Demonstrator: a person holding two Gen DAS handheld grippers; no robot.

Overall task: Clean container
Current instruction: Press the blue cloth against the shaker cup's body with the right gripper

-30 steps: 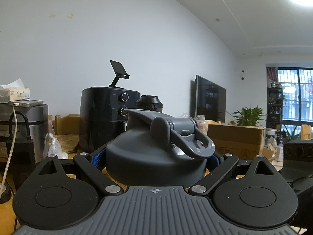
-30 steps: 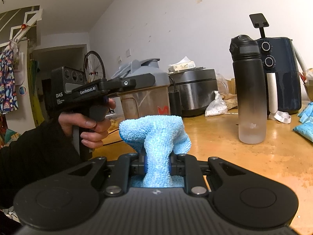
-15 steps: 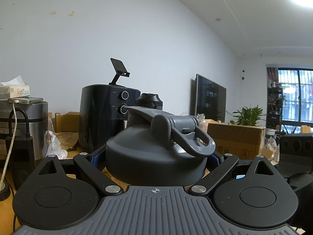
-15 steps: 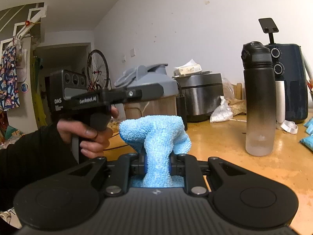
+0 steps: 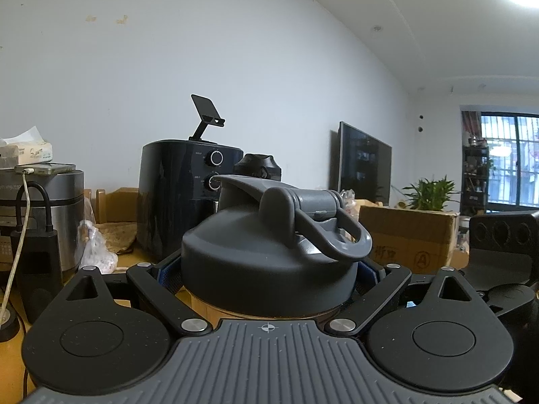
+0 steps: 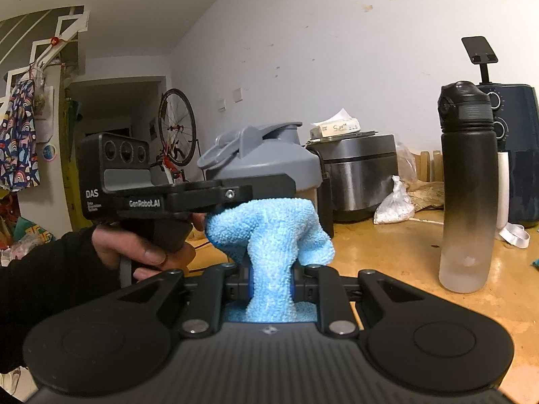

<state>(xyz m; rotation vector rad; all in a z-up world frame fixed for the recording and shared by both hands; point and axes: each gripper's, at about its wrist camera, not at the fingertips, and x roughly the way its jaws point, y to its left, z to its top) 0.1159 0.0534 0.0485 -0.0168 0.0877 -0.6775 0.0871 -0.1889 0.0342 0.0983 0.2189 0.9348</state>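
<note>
A shaker container with a grey flip lid point(image 5: 266, 252) fills the middle of the left wrist view, and my left gripper point(image 5: 267, 276) is shut on it just under the lid. The same container point(image 6: 266, 165) shows in the right wrist view, held above the table by the left gripper point(image 6: 235, 192). My right gripper point(image 6: 271, 286) is shut on a blue cloth point(image 6: 269, 235), whose bunched top lies close in front of the container's lower body; contact cannot be told.
A black water bottle point(image 6: 468, 185) stands on the wooden table point(image 6: 387, 252) to the right. A steel rice cooker point(image 6: 357, 171), a white bag point(image 6: 394, 202) and a dark air fryer point(image 5: 188, 195) stand along the wall. A cardboard box point(image 5: 404, 235) sits behind.
The right gripper with the cloth has moved closer to the held container, which now looms larger and nearer the cloth. The left gripper has lifted or tilted slightly.
</note>
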